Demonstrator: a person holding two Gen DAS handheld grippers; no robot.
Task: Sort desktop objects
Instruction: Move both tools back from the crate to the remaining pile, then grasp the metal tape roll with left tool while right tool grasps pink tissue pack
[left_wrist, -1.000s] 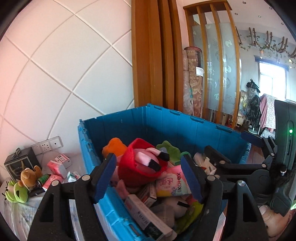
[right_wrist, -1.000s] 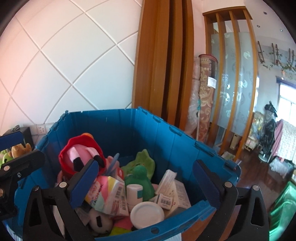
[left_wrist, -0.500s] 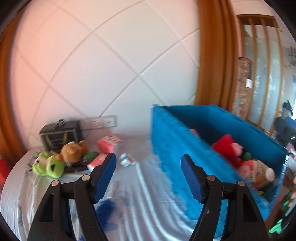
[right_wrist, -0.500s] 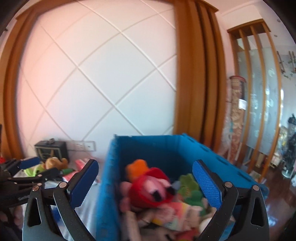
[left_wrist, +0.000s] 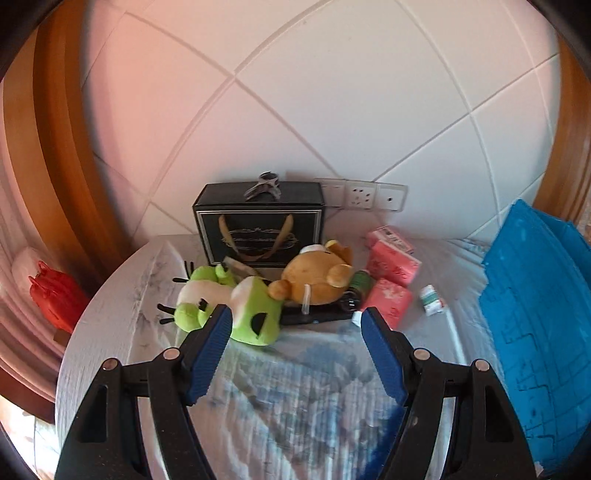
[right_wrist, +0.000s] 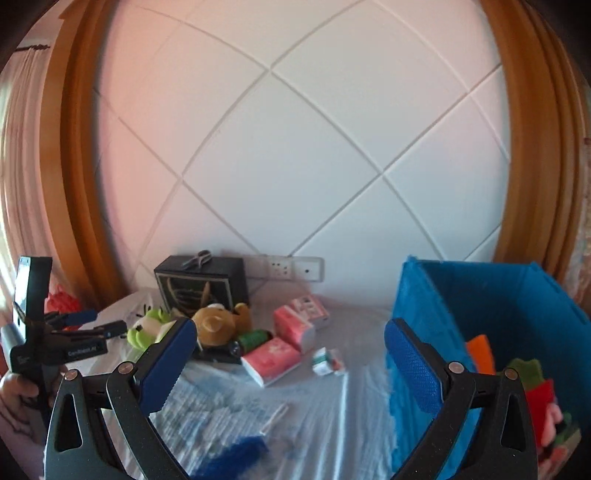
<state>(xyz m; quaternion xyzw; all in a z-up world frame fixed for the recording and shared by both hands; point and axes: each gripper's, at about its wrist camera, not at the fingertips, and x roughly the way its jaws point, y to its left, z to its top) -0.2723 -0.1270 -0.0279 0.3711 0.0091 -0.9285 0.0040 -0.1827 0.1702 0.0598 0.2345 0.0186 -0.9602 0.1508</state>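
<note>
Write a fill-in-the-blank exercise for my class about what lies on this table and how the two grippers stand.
1. The scissors lie on top of the ____ gift box.
2. The brown bear plush lies beside a ____ frog plush.
3. The storage bin on the table is ____ in colour.
4. Both the left gripper and the right gripper have their jaws ____, with nothing between them.

Missing words: black; green; blue; open

plush bear (left_wrist: 314, 280): fuzzy | crate (left_wrist: 535, 332): matt plastic | tablecloth (left_wrist: 295, 387): woven cloth | gift bag (left_wrist: 258, 232): glossy paper
</note>
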